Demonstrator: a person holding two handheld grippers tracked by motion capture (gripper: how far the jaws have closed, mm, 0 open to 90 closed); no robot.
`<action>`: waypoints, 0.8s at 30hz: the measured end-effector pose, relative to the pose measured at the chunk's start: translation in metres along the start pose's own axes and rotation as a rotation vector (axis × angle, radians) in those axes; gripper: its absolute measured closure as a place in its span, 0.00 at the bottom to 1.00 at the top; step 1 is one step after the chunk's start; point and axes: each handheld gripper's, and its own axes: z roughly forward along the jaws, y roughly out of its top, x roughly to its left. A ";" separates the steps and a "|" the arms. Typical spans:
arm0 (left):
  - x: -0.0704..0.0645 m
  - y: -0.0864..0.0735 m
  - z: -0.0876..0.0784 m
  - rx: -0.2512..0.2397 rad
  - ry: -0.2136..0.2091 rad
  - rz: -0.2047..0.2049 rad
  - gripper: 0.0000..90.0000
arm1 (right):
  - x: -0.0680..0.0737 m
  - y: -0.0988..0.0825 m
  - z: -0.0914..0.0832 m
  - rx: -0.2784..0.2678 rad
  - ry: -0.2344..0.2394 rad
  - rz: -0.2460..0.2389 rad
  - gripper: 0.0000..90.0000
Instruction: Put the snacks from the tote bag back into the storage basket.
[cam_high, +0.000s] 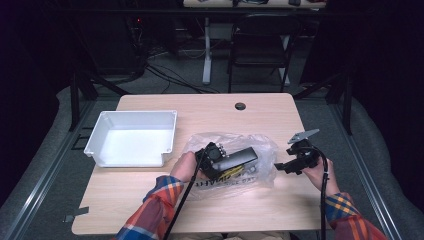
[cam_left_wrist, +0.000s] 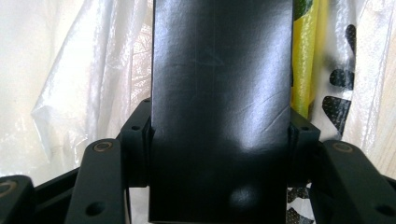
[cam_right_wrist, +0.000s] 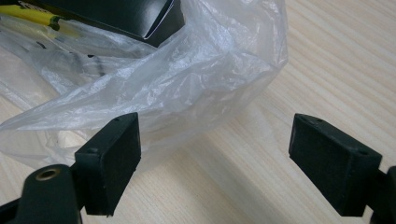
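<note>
Black card, the face of a box (cam_left_wrist: 219, 112), took up most of the left gripper view, so the box's far end and much of the bag (cam_left_wrist: 79, 79) behind it were hidden. The left gripper (cam_left_wrist: 219, 135) had the box between its jaws, the pads pressed to both long sides: a firm grasp. In the high view the left gripper (cam_high: 214, 156) and box (cam_high: 239, 159) lay inside the clear plastic bag (cam_high: 260, 145) at mid-table, print on the bag too small to read. A yellow item (cam_left_wrist: 303, 60) sat beside the box, cut off by it and not identifiable. The right gripper (cam_high: 281, 167) rested just off the bag's right edge, jaws wide apart and released, with nothing between them but bare table (cam_right_wrist: 261, 154); the right gripper view placed the bag (cam_right_wrist: 187, 79) just beyond its left pad (cam_right_wrist: 112, 158), contact uncertain. A white bin (cam_high: 131, 138) stood to the left, apart from the bag. A chair (cam_high: 260, 45) stood beyond the table.
</note>
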 end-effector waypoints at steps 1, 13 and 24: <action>0.000 0.000 0.000 0.001 0.000 -0.001 0.48 | 0.000 0.000 0.000 0.002 -0.003 -0.001 0.18; 0.005 -0.005 -0.017 -0.054 -0.004 -0.033 0.48 | 0.001 0.000 0.003 0.014 -0.008 -0.002 0.18; 0.004 -0.006 -0.037 -0.106 -0.015 -0.029 0.48 | 0.000 -0.001 0.002 0.009 -0.010 0.007 0.18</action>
